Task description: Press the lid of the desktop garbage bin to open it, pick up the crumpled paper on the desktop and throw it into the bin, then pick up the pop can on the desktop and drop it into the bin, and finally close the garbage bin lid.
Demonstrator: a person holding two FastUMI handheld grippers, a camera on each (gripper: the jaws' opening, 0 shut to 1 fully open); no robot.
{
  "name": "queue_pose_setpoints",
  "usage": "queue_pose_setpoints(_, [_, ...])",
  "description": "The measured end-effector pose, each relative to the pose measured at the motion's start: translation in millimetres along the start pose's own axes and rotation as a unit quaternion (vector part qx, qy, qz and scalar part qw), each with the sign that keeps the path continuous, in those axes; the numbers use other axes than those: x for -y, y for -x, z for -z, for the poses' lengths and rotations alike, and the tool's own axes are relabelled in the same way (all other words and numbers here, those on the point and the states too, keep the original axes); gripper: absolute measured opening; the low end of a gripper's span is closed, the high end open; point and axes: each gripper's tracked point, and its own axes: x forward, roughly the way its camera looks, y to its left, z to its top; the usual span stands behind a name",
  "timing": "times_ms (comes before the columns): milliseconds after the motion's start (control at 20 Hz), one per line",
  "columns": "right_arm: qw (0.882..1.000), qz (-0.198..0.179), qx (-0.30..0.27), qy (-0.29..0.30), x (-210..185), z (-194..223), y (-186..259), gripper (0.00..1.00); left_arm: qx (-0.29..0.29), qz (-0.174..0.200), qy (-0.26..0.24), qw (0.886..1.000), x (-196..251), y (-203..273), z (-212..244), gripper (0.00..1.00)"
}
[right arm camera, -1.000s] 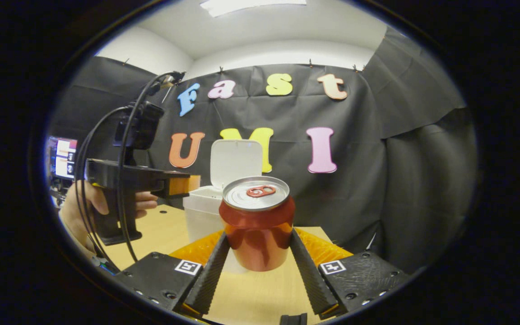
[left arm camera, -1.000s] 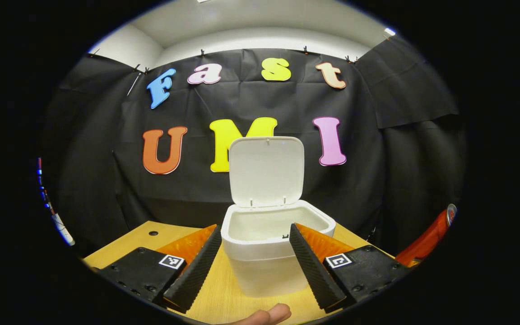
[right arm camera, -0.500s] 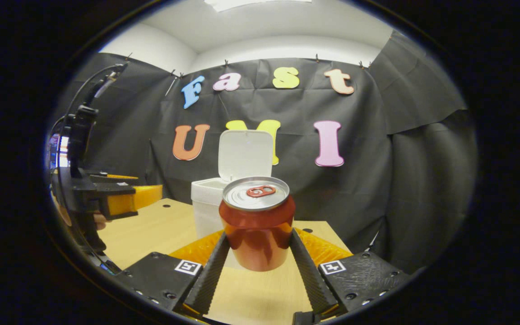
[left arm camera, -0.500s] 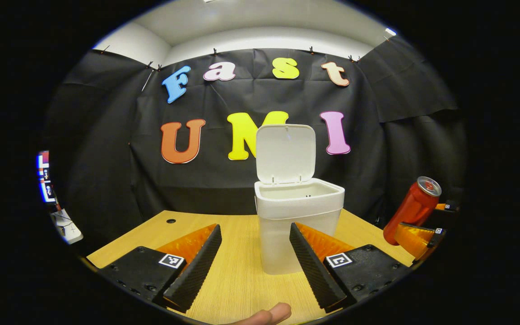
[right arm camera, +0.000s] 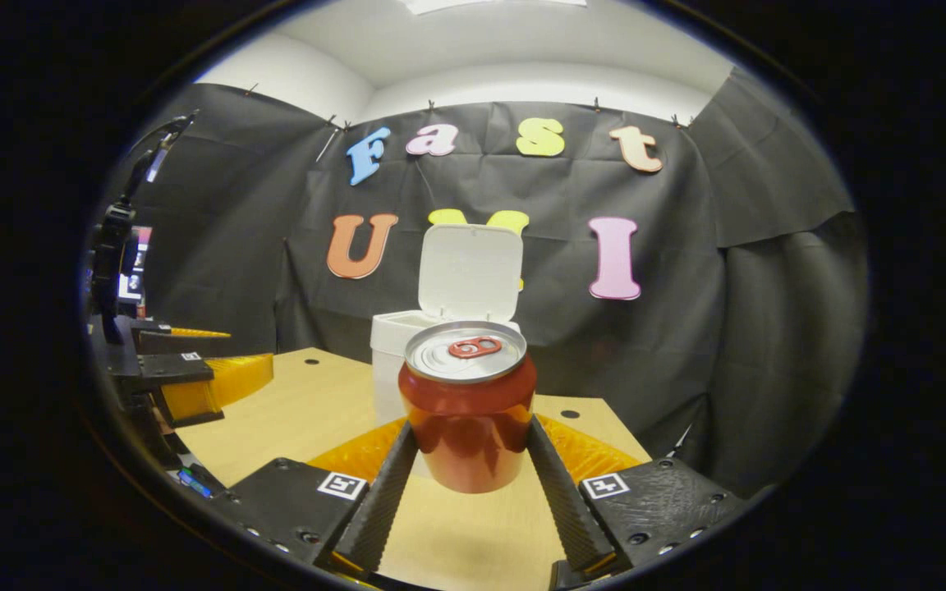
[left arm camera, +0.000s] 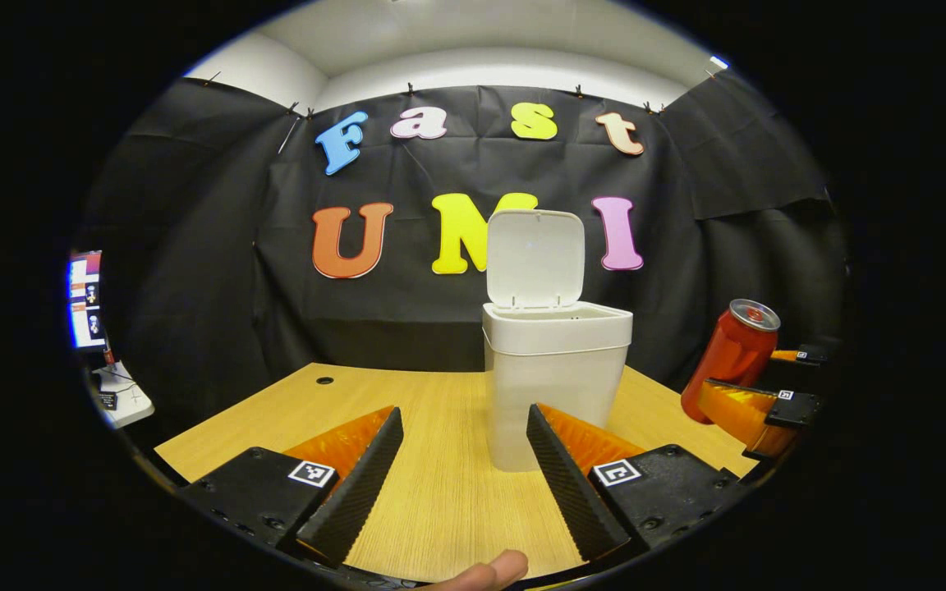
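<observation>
The right gripper (right arm camera: pixel 465 460) is clamped on the pop can (right arm camera: pixel 467 406), the bin (right arm camera: pixel 395 361) standing lid-up at its 11 o'clock, so the drop looks next, needing a carry over the rim, while the left gripper (left arm camera: pixel 465 484) hangs wide and empty.

A: Lit from overhead. Bright panel on the ceiling (right arm camera: pixel 493 4), top edge of the right gripper view, far above the fingers. White wall (left arm camera: pixel 489 70) up there close to blown out; black cloth (left arm camera: pixel 194 271) swallows the rest.

B: Glare?

A: Soft sheen on the pop can (right arm camera: pixel 466 406) between the fingers, highlight on its top. Mild shine on the bin lid (left arm camera: pixel 534 257) ahead of the left fingertips.

B: Shadows?

A: Faint, short, under the bin (left arm camera: pixel 555 382) on the table (left arm camera: pixel 440 484). Nothing hard.

B: Sharpness?

A: Crisp at centre, no motion blur. Heavy fisheye bowing toward the rim; darker and softer there, monitor (left arm camera: pixel 84 300) far left of the fingers smeared and overexposed.
</observation>
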Motion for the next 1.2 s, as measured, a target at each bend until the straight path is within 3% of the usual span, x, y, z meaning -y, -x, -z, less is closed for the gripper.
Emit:
queue_pose_setpoints(250, [1.0,0.0,0.015,-0.003,-12,-10,1,0.8,-0.005,-0.003,-0.001,1.0,-9,3,5,0.98])
queue_pose_setpoints(600, [0.999,-0.004,0.045,-0.026,-19,-59,-17,0.8,-0.007,-0.013,-0.006,1.0,-20,6,6,0.98])
queue_pose_setpoints(900, [0.997,0.032,0.056,-0.034,1,-103,-60,0.8,-0.008,-0.015,-0.007,1.0,-24,6,5,0.98])
queue_pose_setpoints(1200, [0.998,0.03,0.029,-0.037,5,-125,-110,0.8,-0.008,-0.011,-0.009,1.0,-20,7,6,0.98])
